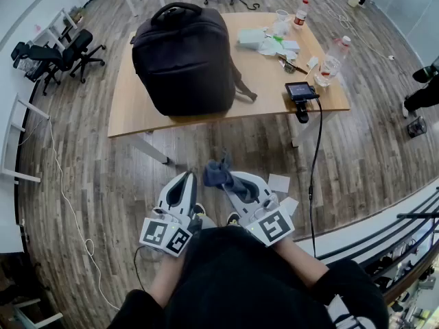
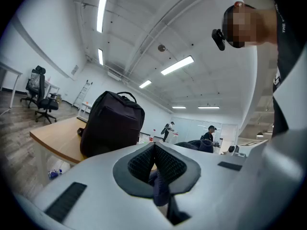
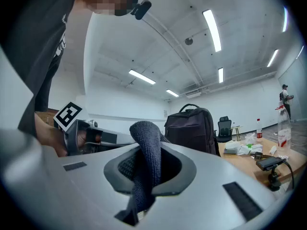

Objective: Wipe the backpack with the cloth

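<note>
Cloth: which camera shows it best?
Right gripper view: the cloth sits large and central, pinched in the right tool. Head view shows it small; left gripper view, only a dark bit.

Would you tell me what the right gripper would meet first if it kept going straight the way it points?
Probably the backpack on the table; the right gripper, shut on the cloth, aims near its base, though depth is unclear.

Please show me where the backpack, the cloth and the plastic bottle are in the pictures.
backpack [image 1: 184, 60], head view, middle of its front panel.
cloth [image 3: 147, 147], right gripper view, upper part of its folded hump.
plastic bottle [image 1: 331, 62], head view, its clear body.
</note>
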{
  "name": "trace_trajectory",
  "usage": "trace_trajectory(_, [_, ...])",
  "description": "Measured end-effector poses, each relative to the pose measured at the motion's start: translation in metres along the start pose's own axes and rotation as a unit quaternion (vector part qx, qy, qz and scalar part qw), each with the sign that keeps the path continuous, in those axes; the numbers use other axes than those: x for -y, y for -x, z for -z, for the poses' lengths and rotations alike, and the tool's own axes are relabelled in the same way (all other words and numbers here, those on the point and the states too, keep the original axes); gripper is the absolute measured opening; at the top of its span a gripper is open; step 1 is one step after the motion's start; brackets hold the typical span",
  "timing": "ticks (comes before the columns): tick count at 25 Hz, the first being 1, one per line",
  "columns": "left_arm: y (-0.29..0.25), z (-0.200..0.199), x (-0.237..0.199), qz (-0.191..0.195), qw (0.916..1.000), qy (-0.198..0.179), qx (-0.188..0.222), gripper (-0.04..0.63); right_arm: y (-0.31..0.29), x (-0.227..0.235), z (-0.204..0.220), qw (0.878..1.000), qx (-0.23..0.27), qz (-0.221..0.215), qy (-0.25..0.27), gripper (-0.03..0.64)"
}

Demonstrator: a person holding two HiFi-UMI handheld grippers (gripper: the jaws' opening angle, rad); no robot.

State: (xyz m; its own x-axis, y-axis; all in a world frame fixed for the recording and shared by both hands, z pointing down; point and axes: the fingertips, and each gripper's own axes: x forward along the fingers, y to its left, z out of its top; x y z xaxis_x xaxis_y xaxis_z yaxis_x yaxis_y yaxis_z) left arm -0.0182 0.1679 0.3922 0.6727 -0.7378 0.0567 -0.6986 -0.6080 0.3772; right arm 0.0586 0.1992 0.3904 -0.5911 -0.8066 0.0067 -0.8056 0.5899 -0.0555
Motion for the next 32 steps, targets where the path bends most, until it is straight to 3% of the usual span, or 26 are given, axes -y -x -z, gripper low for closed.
trace_trajectory(5, [-0.006,-0.002,-0.004,-0.008,0.9999,-0.007,0.006,0.015,-0.011,0.006,-0.010,0.999,0.033,-0.012,-0.001,0.038])
trace_trajectory(24, [-0.003,-0.003,-0.014,-0.015,0.9999,0.002,0.001,0.015,-0.019,-0.007,-0.006,0.999,0.030,-0.044,-0.008,0.038])
trace_trajectory(32, [-0.016,-0.008,-0.041,-0.009,0.9998,0.012,-0.014,0.015,-0.044,0.013,0.005,1.000,0.001,-0.006,-0.011,0.038])
